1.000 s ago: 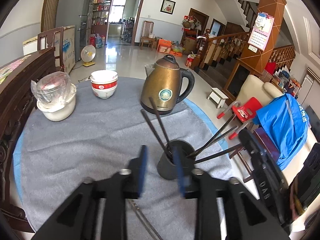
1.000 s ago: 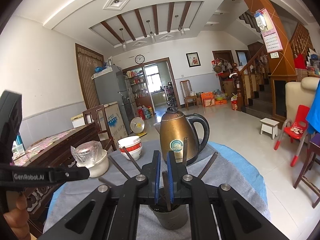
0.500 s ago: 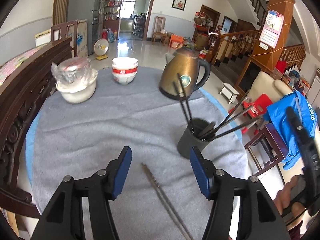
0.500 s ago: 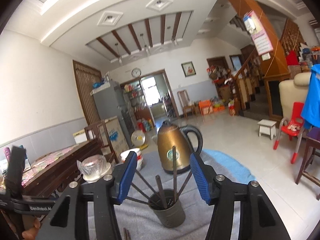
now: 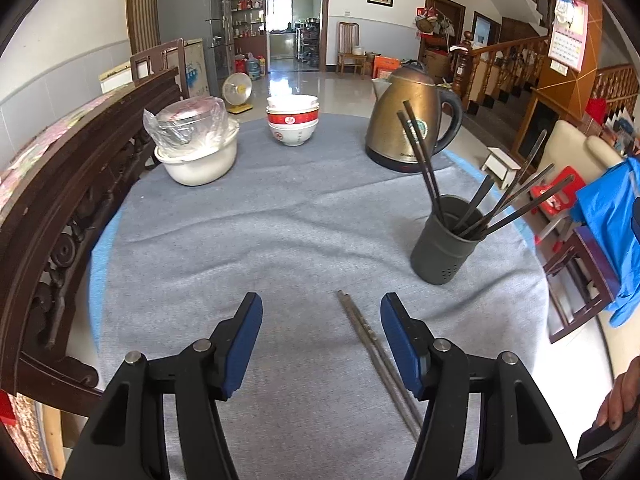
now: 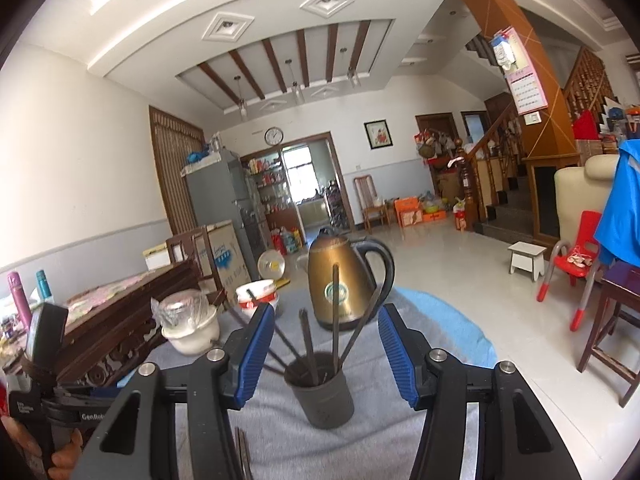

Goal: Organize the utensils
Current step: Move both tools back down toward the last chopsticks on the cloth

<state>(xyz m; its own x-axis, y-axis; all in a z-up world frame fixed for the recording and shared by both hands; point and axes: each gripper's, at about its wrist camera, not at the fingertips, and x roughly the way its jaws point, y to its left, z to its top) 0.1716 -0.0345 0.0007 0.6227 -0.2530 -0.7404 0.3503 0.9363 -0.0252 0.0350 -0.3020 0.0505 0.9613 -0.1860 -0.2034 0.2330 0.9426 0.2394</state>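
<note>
A dark grey holder (image 5: 442, 242) stands on the grey cloth with several dark chopsticks (image 5: 424, 160) leaning out of it. A loose pair of chopsticks (image 5: 366, 338) lies flat on the cloth. My left gripper (image 5: 322, 336) is open above the cloth, and the pair lies between its pads, close to the right pad, untouched. My right gripper (image 6: 326, 354) is open and nearly level, with nothing between its pads. The holder (image 6: 322, 394) sits just beyond and below it. The loose pair's tip (image 6: 242, 454) shows at the bottom of the right wrist view.
A brass kettle (image 5: 408, 128) stands behind the holder, stacked bowls (image 5: 294, 124) at the far middle, and a white bowl with a plastic-wrapped dish (image 5: 196, 148) at the far left. A carved wooden rail (image 5: 60, 208) borders the table's left edge. A hand (image 5: 618, 400) shows at the lower right.
My right gripper opened off the chopstick it held in the holder and drew back. My left gripper widened, tilted down and moved from the holder to over the loose pair.
</note>
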